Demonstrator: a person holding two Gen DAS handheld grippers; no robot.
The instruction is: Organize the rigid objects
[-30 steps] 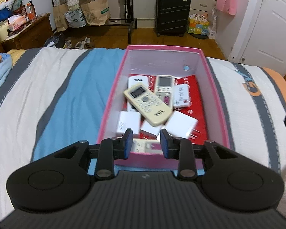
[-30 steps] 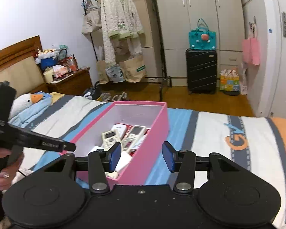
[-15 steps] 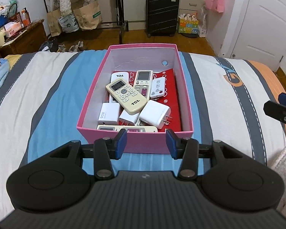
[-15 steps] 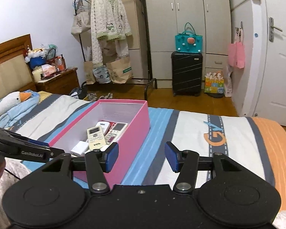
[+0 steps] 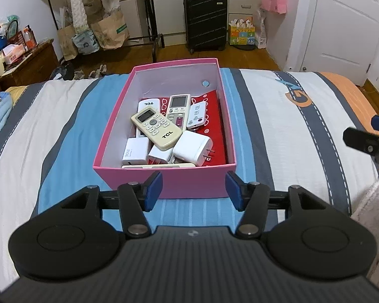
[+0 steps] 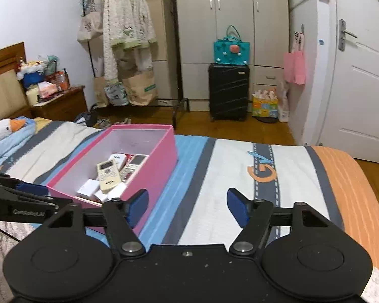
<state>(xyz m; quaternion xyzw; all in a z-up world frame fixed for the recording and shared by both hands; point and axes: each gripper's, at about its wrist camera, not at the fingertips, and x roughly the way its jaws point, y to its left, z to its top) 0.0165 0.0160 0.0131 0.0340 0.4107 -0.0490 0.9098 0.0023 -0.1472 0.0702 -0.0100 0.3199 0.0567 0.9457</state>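
A pink box (image 5: 164, 184) sits on the striped bed and also shows in the right wrist view (image 6: 161, 166). Inside lie several remotes, with a cream TCL remote (image 5: 156, 128) on top, and white chargers (image 5: 192, 147). My left gripper (image 5: 193, 192) is open and empty, just in front of the box's near wall. My right gripper (image 6: 187, 207) is open and empty, to the right of the box above the bedspread. The right gripper's tip shows at the right edge of the left wrist view (image 5: 366, 144).
The bed (image 5: 290, 116) has white, blue and grey stripes with an orange edge. A blue plush and blanket (image 6: 7, 133) lie at the left. Beyond the bed stand a nightstand (image 6: 60, 101), a clothes rack (image 6: 128, 50), a black suitcase (image 6: 228, 91) and a white door (image 6: 361, 88).
My left gripper has drawn back from the box and opened wider. The cream remote that was in the air over the box now rests inside. My right gripper has pulled back and to the right.
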